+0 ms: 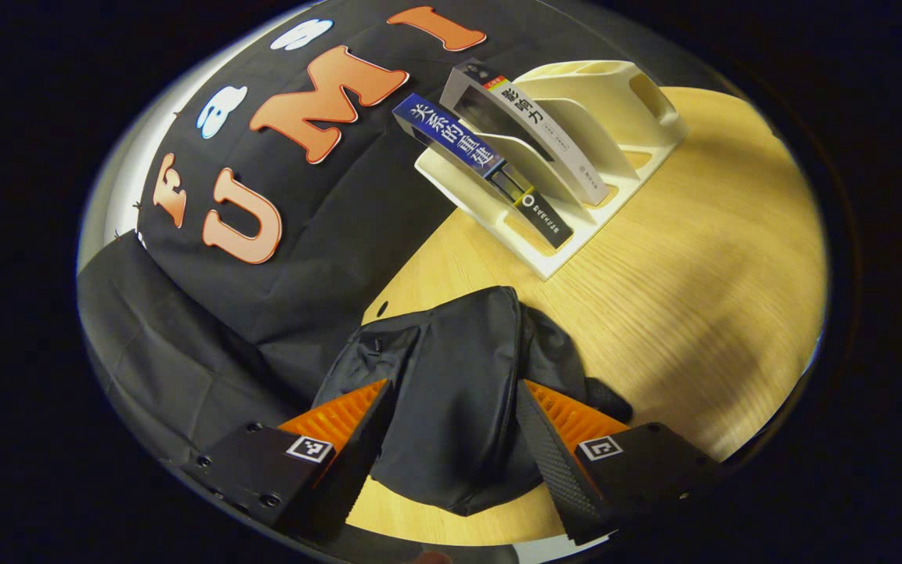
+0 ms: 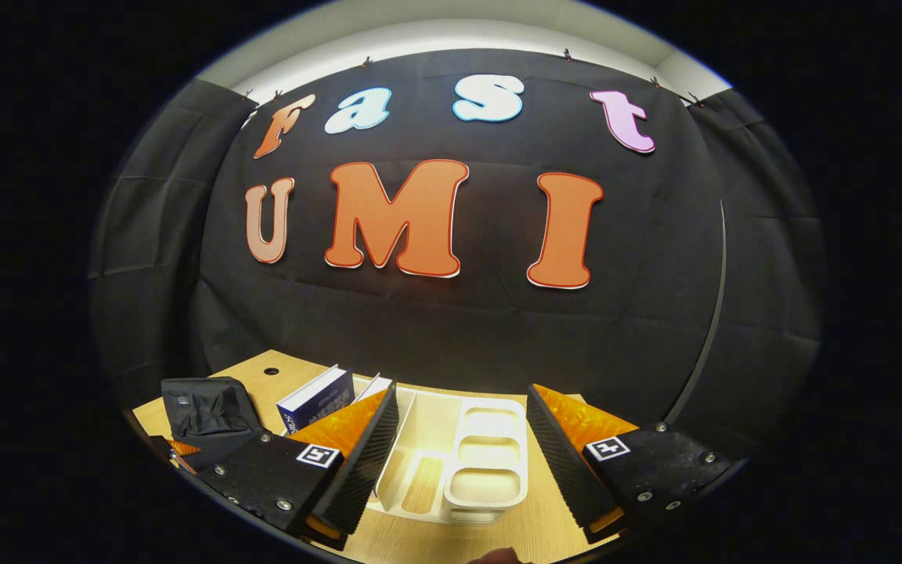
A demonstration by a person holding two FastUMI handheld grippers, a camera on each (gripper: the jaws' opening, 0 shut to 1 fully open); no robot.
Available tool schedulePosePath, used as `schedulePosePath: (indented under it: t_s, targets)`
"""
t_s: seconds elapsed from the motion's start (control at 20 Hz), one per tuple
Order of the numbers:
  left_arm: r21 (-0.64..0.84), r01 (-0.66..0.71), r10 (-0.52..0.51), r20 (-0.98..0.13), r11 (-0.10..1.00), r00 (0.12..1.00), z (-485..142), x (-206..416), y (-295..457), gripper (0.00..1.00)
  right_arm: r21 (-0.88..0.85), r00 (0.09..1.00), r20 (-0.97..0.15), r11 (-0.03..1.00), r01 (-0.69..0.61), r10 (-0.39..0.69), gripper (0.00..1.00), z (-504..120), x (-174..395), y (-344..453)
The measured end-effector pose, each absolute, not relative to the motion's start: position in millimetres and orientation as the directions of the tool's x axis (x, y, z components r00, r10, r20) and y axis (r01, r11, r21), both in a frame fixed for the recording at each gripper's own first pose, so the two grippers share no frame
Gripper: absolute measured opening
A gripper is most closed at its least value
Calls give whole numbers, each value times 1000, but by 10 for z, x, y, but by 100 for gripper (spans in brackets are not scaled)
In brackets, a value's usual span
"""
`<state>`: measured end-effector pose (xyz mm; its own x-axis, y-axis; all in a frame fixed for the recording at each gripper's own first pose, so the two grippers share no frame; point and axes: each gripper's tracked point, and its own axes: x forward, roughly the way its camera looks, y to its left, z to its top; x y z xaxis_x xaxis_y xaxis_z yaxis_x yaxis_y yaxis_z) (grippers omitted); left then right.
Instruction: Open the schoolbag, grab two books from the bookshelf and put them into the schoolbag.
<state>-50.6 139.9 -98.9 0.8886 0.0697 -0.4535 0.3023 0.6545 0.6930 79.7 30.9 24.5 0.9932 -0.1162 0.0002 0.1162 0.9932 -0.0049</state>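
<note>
In the left gripper view, the left gripper (image 1: pixel 455 423) is nearest, at the bottom of the picture. Its two fingers (image 1: pixel 357 439) stand wide apart and hold nothing. The view is tilted, so this gripper is rolled to one side and looks down on the table (image 1: pixel 701 258) at an angle. Between and just behind the fingers lies the black schoolbag (image 1: pixel 451 392), slumped on the wood, with a zipper line running along its middle; the fingers are on either side of it, but I cannot tell if they touch the cloth. Farther away stands the white bookshelf (image 1: pixel 615 117), with slanted dividers. Two books lean in it: a blue book (image 1: pixel 463 149) in the nearer slot and a grey-white book (image 1: pixel 533 129) in the next slot.

In the right gripper view, the right gripper (image 2: pixel 459 454) is also spread open and grasps nothing. It is held level and points at the booth wall, above the table edge. Between its fingers one sees the bookshelf (image 2: pixel 490 462) with its empty compartments. The blue book (image 2: pixel 318 395) stands at the shelf's left end. The schoolbag (image 2: pixel 204 407) lies farther left on the table (image 2: pixel 279 372), apart from the shelf.
</note>
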Motion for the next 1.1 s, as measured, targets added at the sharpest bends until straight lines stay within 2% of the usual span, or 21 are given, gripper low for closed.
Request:
schedulePosePath:
  t_s: [0.25, 0.45, 0.55, 0.65, 0.7, 0.75, 1.0, 1.1]
  targets:
    - [710, 273, 102, -437, 649, 894, -988, -495, 1452, 97, 17, 997, 1, 997, 80, -80, 98, 261, 749, 377]
    - [748, 215, 170, -402, 628, 900, -940, -426, 1564, 96, -10, 997, 6, 997, 73, -73, 98, 294, 717, 377]
    - [742, 235, 178, -431, 627, 885, -973, -426, 1574, 92, -9, 998, 3, 998, 57, -57, 98, 305, 692, 411]
    - [731, 259, 173, -458, 632, 872, -1010, -426, 1561, 81, -14, 999, 8, 999, 41, -41, 98, 336, 676, 427]
    - [727, 269, 178, -473, 631, 863, -1036, -420, 1575, 70, -20, 999, 13, 999, 35, -35, 98, 349, 673, 439]
    - [723, 277, 176, -483, 632, 858, -1037, -419, 1564, 66, -29, 999, 18, 999, 30, -29, 98, 354, 668, 427]
    - [724, 325, 178, -523, 609, 833, -1028, -433, 1563, 19, -31, 1000, 12, 1000, -6, 7, 98, 340, 636, 402]
    - [714, 349, 175, -549, 607, 817, -1029, -461, 1562, 9, -29, 1000, 11, 999, -14, 14, 98, 355, 615, 370]
